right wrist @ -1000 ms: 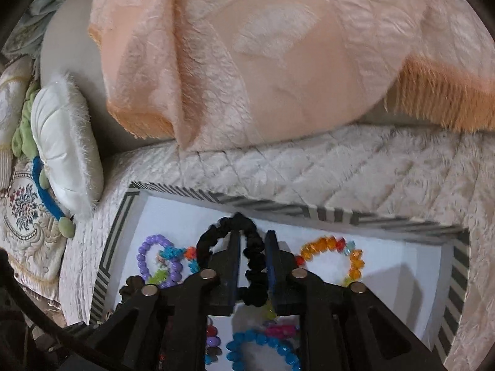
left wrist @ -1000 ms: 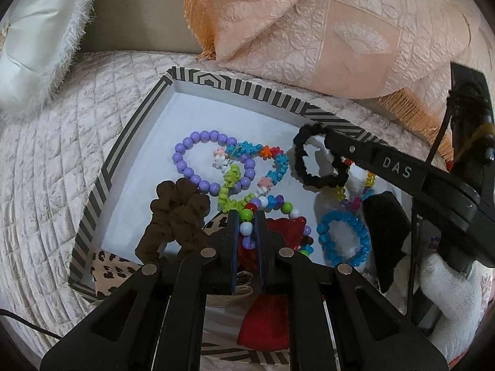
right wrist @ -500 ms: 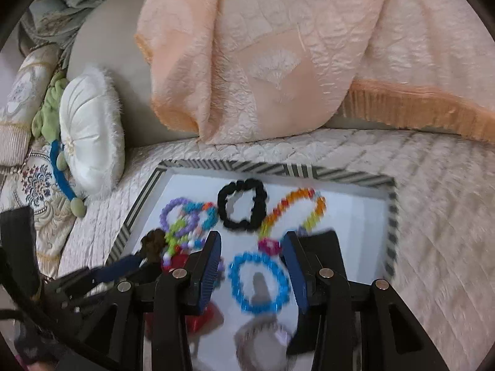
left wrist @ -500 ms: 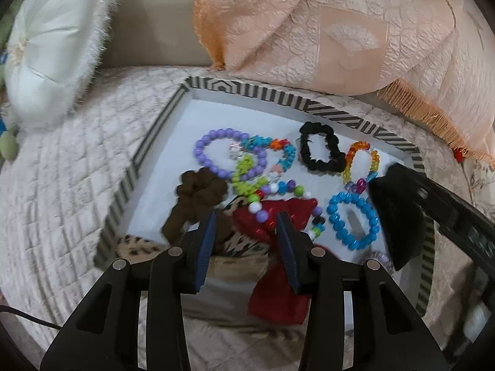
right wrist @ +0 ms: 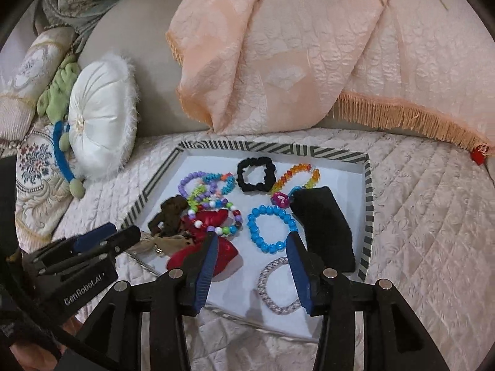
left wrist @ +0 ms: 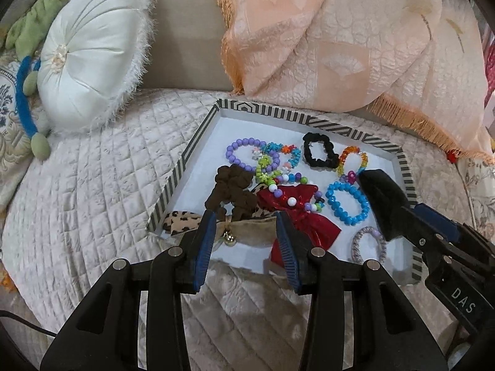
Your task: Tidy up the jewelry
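Observation:
A striped-rim tray [left wrist: 198, 140] [right wrist: 368, 191] lies on the quilted bed and holds the jewelry. In it are a purple bead bracelet [left wrist: 238, 152], a black scrunchie [left wrist: 319, 154] [right wrist: 256, 174], an orange bead bracelet [right wrist: 295, 173], a blue bead bracelet [left wrist: 346, 203] [right wrist: 269, 227], a brown scrunchie [left wrist: 230, 192], a red shiny bow [left wrist: 304, 221] [right wrist: 213, 247] and a silver coil band [right wrist: 278, 281]. My left gripper [left wrist: 246, 241] is open and empty above the tray's near edge. My right gripper [right wrist: 252, 259] is open and empty above the tray's near right part.
A white round cushion [left wrist: 89, 71] lies left of the tray. A peach fringed bedspread [left wrist: 355, 46] is heaped behind it. A black pad [right wrist: 324, 228] lies in the tray's right side. A leopard-print fabric piece [left wrist: 181, 221] hangs over the tray's near left corner.
Both grippers opened, letting go of the multicoloured bead bracelet and the black scrunchie, and pulled back from the tray. The black scrunchie now lies in the tray.

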`<action>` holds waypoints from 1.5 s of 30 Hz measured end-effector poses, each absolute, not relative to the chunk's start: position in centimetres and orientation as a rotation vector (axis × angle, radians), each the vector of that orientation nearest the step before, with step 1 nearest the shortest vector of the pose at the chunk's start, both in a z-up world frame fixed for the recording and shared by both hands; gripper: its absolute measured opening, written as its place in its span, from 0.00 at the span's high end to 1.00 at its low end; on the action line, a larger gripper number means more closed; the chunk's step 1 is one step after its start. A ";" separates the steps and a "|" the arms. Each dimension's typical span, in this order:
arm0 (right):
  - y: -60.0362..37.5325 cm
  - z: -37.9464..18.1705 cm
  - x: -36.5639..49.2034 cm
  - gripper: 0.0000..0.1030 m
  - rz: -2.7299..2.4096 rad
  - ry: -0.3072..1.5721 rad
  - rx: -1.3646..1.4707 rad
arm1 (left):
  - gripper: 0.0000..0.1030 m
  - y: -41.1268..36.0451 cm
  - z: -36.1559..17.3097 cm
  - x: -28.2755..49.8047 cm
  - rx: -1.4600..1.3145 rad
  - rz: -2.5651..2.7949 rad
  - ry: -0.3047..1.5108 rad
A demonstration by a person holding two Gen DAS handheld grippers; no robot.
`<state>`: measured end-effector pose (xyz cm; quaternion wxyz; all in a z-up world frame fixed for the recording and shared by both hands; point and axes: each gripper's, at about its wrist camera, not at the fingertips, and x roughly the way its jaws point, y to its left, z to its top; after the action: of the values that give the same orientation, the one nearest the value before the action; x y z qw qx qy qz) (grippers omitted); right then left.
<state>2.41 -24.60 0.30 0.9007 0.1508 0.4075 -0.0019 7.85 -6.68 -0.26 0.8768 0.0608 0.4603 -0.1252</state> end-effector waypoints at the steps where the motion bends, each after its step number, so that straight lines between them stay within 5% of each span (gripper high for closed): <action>1: -24.5 0.6 2.3 0.54 -0.008 0.831 0.314 | 0.62 -6.7 -0.1 7.7 0.127 -0.262 0.956; 5: -23.8 1.7 1.8 0.41 -0.032 0.806 0.291 | 0.61 -6.3 1.1 6.8 0.124 -0.260 0.930; 45: -22.3 2.7 -0.3 0.39 -0.060 0.817 0.257 | 0.62 -5.8 3.0 5.0 0.146 -0.240 0.880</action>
<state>-0.33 -22.35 2.66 0.9092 0.1245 0.3962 -0.0289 4.98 -5.76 2.96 0.8952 0.0706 0.4245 -0.1156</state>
